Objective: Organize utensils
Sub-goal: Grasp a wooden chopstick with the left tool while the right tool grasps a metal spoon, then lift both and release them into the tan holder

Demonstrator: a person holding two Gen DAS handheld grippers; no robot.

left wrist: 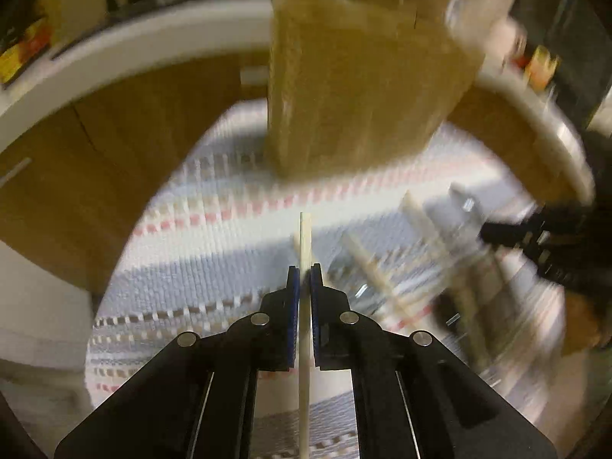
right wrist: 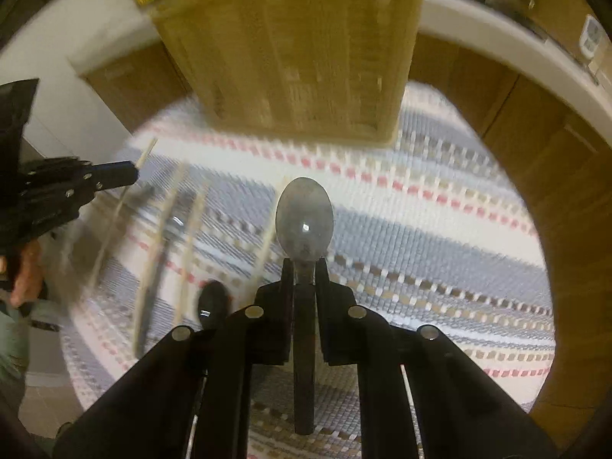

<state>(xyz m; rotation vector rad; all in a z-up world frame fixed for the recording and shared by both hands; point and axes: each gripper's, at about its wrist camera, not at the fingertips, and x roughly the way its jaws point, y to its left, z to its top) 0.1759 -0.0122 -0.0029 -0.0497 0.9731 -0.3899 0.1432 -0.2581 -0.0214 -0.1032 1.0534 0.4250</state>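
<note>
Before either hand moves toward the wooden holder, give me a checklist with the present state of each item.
1. Left gripper jaws shut on the pale thin chopstick: ok.
2. Right gripper jaws shut on the grey metal spoon at its neck: ok.
3. Spoon in line with the jaws: ok.
4. Tan wooden utensil holder ahead of both grippers: ok.
5. Which holder compartment is free: cannot tell, blurred.
6. Loose utensils still on the striped woven mat: not ok.
</note>
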